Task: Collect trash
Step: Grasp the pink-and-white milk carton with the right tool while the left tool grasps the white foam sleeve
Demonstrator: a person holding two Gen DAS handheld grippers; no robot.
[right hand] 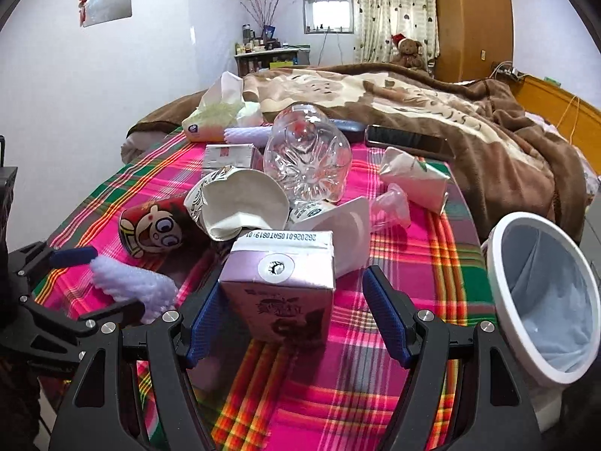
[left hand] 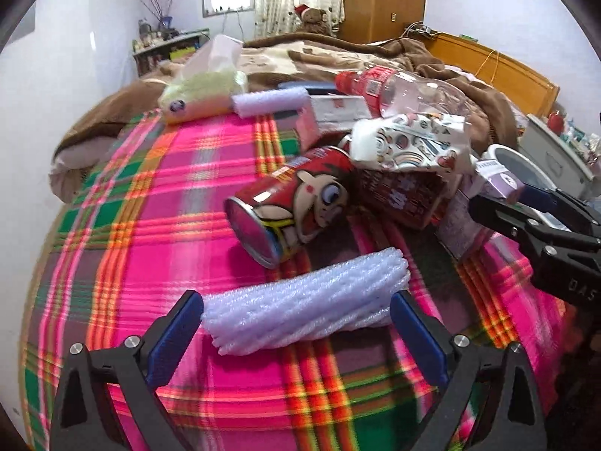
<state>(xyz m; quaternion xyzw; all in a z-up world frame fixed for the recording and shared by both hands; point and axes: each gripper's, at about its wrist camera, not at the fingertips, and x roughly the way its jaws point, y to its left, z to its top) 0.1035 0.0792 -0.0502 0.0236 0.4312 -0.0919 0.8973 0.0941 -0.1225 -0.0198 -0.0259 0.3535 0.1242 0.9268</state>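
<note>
Left tool [left hand: 296,323] spread wide around foam roll [left hand: 306,310] on plaid blanket [left hand: 150,225]. Red can [left hand: 289,203] toppled beyond. Right tool [right hand: 289,315] wide, flanking upright purple carton [right hand: 280,289]. White bin [right hand: 544,300] at bedside, lined with bag, otherwise bare inside.

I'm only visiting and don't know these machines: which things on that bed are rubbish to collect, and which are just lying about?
Rubbish for the job:
foam roll
red can
milk carton
clear bottle
crushed paper cup
white bin, where it goes

Probably just lying about:
tissue pack
phone
teddy bear
brown blanket
</note>
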